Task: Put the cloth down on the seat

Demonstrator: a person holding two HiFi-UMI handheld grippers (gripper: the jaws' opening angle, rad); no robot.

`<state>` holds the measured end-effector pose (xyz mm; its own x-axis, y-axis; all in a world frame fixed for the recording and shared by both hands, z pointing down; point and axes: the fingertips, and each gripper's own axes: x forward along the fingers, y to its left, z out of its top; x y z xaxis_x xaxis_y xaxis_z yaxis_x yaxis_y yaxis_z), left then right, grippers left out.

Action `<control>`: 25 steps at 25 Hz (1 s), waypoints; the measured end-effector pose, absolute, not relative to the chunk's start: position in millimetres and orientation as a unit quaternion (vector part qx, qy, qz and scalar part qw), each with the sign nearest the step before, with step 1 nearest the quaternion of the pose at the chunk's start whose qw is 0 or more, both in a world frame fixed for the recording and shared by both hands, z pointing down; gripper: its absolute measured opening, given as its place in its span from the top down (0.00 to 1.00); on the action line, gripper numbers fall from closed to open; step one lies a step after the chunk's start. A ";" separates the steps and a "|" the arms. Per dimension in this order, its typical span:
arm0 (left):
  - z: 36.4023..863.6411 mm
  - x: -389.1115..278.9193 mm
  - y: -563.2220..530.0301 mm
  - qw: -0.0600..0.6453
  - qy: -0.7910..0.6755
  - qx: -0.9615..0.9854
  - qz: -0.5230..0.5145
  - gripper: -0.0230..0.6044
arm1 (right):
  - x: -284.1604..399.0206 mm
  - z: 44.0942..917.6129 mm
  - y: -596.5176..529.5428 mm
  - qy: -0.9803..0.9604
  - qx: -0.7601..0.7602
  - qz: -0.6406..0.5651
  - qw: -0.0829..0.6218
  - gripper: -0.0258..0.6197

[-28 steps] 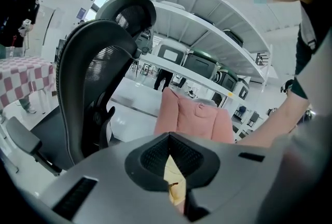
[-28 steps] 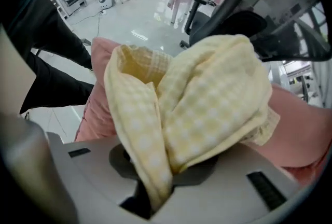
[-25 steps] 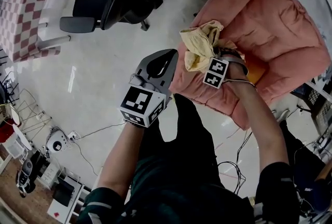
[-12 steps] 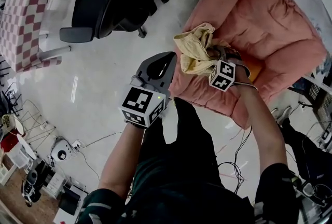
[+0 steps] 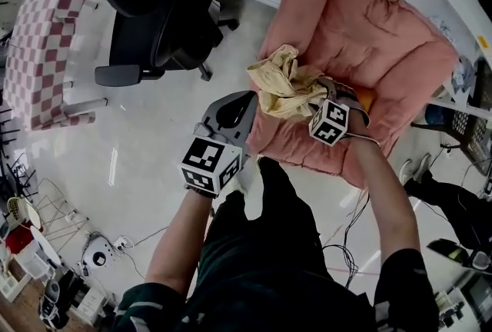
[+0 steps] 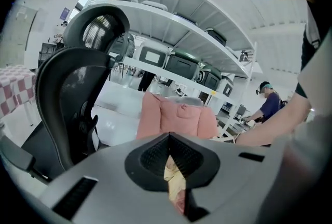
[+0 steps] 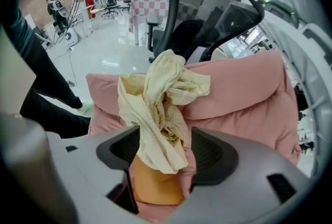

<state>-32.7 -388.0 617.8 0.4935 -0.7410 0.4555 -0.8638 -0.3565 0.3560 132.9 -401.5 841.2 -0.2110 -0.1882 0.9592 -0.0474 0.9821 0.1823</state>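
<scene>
A crumpled pale yellow cloth [image 5: 278, 84] lies bunched at the front of the pink padded armchair seat [image 5: 369, 31]. My right gripper [image 5: 319, 90] points steeply down right behind it. Its jaws have just been opening and now stand wide in the right gripper view [image 7: 161, 148]. The cloth [image 7: 158, 109] sits loosely between them, with no pad pressing on it. My left gripper [image 5: 244, 98] hovers just left of the seat's front edge, shut on nothing. In the left gripper view [image 6: 169, 137] the cloth [image 6: 174, 181] shows through the slit below the pads, with the armchair [image 6: 176, 119] beyond.
An orange thing [image 7: 155, 186] lies on the seat under the right gripper. A black office chair [image 5: 165, 8] stands left of the armchair, and a checked table [image 5: 42, 38] further left. Cables [image 5: 346, 246] trail on the floor. Shelves with machines [image 6: 181, 62] and a person [image 6: 270, 103] are far back.
The right gripper and the cloth have shifted left and up in the head view, and the cloth now sits lower and wider on the seat's front. The left gripper rose slightly.
</scene>
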 end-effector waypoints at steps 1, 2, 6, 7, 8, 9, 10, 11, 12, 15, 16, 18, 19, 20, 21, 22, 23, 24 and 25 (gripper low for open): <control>613.2 -33.4 -383.6 0.282 -0.490 0.817 0.108 0.95 | 133.1 828.8 -400.2 -0.781 0.096 -0.047 0.615 0.49; 609.5 -34.6 -379.3 0.284 -0.490 0.817 0.108 0.95 | 132.3 815.2 -398.9 -0.788 0.118 -0.035 0.603 0.52; 598.2 -41.1 -366.2 0.292 -0.495 0.811 0.110 0.95 | 124.6 759.3 -395.9 -0.816 0.211 0.008 0.538 0.72; 594.3 -41.9 -362.5 0.291 -0.494 0.812 0.109 0.95 | 122.4 745.0 -394.4 -0.821 0.232 0.012 0.522 0.77; 589.6 -42.7 -358.3 0.290 -0.493 0.814 0.107 0.95 | 119.9 730.8 -391.9 -0.825 0.252 0.015 0.506 0.80; 584.5 -43.6 -353.7 0.287 -0.491 0.816 0.105 0.95 | 117.0 716.9 -388.6 -0.828 0.272 0.019 0.490 0.82; 579.1 -44.7 -349.1 0.284 -0.489 0.818 0.104 0.95 | 114.0 703.8 -385.0 -0.831 0.290 0.024 0.474 0.84; 573.8 -45.6 -344.8 0.282 -0.488 0.820 0.103 0.95 | 111.6 691.8 -381.3 -0.833 0.306 0.029 0.460 0.85; 568.6 -46.0 -340.8 0.280 -0.487 0.821 0.102 0.95 | 110.3 681.0 -377.6 -0.834 0.320 0.034 0.448 0.86; 553.8 -45.2 -327.7 0.278 -0.484 0.823 0.101 0.95 | 111.8 654.7 -364.1 -0.830 0.356 0.047 0.427 0.88; 548.5 -44.9 -323.0 0.278 -0.484 0.824 0.099 0.95 | 113.2 646.0 -358.9 -0.828 0.366 0.051 0.421 0.89; 536.5 -45.0 -314.9 0.275 -0.483 0.826 0.095 0.95 | 115.3 626.1 -349.7 -0.828 0.386 0.058 0.404 0.91; 529.7 -45.3 -312.0 0.272 -0.483 0.827 0.092 0.95 | 115.9 615.3 -345.6 -0.828 0.395 0.060 0.394 0.91; 522.8 -45.8 -309.4 0.269 -0.483 0.829 0.090 0.95 | 115.6 604.0 -341.4 -0.829 0.402 0.060 0.384 0.91; 515.7 -46.7 -306.5 0.265 -0.482 0.830 0.088 0.95 | 114.1 592.2 -336.6 -0.831 0.407 0.057 0.374 0.91; 508.6 -48.1 -303.1 0.262 -0.482 0.832 0.086 0.95 | 111.8 580.3 -331.4 -0.834 0.412 0.051 0.364 0.92; 501.3 -49.8 -299.2 0.259 -0.482 0.833 0.084 0.95 | 109.4 568.5 -326.1 -0.836 0.416 0.045 0.354 0.92; 493.8 -51.6 -294.9 0.255 -0.483 0.834 0.081 0.95 | 107.4 557.1 -321.0 -0.838 0.422 0.039 0.343 0.93; 486.4 -53.2 -290.6 0.250 -0.484 0.835 0.079 0.96 | 106.3 545.9 -316.4 -0.839 0.428 0.036 0.334 0.93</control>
